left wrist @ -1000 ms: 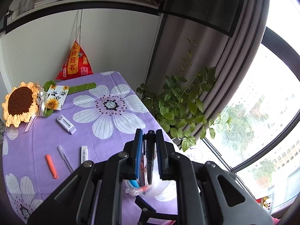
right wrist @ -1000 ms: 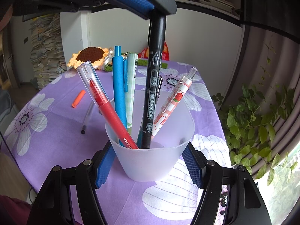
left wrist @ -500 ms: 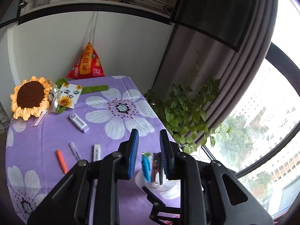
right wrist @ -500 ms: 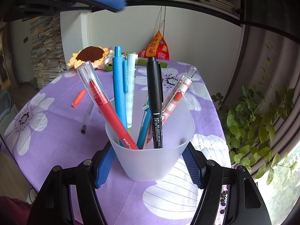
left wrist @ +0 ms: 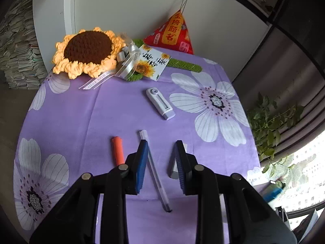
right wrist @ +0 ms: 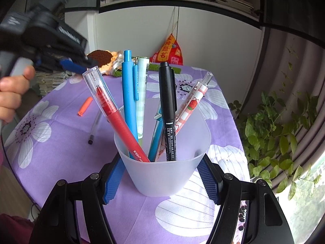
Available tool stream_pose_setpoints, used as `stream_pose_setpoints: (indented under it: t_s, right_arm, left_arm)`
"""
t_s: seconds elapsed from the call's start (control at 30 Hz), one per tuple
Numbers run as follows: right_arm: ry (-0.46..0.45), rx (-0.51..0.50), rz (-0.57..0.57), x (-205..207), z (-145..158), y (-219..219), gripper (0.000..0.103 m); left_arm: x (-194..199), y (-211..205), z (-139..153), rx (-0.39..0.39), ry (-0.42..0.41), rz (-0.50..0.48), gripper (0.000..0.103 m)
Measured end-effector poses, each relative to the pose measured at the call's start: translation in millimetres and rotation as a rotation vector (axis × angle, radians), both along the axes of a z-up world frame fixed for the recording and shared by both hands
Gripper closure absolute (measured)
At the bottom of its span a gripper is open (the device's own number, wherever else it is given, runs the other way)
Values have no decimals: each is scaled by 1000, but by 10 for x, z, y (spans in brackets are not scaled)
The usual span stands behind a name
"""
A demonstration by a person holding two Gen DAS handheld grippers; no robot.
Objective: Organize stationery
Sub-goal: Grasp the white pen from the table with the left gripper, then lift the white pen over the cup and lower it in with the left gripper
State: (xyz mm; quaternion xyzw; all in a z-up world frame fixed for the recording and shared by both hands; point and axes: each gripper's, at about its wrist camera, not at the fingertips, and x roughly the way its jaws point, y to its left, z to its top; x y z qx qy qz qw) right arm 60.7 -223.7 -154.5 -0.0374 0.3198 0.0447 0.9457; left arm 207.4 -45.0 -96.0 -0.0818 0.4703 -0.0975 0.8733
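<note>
Frosted cup [right wrist: 162, 170] clamped in right tongs [right wrist: 160, 180] — left tongs [left wrist: 160, 162] empty, narrowly parted, poised over clear pen [left wrist: 156, 174] — next: straddle, pinch.

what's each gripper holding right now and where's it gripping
The right gripper clamps the frosted cup by its lower sides. The left gripper holds nothing.

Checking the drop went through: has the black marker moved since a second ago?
Yes. The black marker has sunk into the frosted cup, free of the left tongs, which have swung away leftward.
</note>
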Motion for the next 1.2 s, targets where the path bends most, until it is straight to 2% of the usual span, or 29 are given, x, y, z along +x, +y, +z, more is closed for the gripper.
stream_pose_setpoints:
  t_s: [0.3,0.67,0.77,0.83,1.0,1.2]
  right_arm:
    - [4,5,3,5,16,-17,32]
    - [6,8,3,10,18,-16,32]
    - [6,7,3,11,18,-13,32]
    - [6,7,3,11,18,-13,32]
    - [6,8,3,12,19,-14,32]
    - [7,5,2,28,18,12,32]
  left_arm:
    - [457,-6,-465,35,128,61,80]
    - [635,-79,-611,76,163,83,80]
    - [631,-102,-603,99,154,88,82]
    - [614,-108,-607,112,150,84,92]
    - [528,-94,-551,80,134,69,93]
    - [300,-11,-189,24,45,43,93]
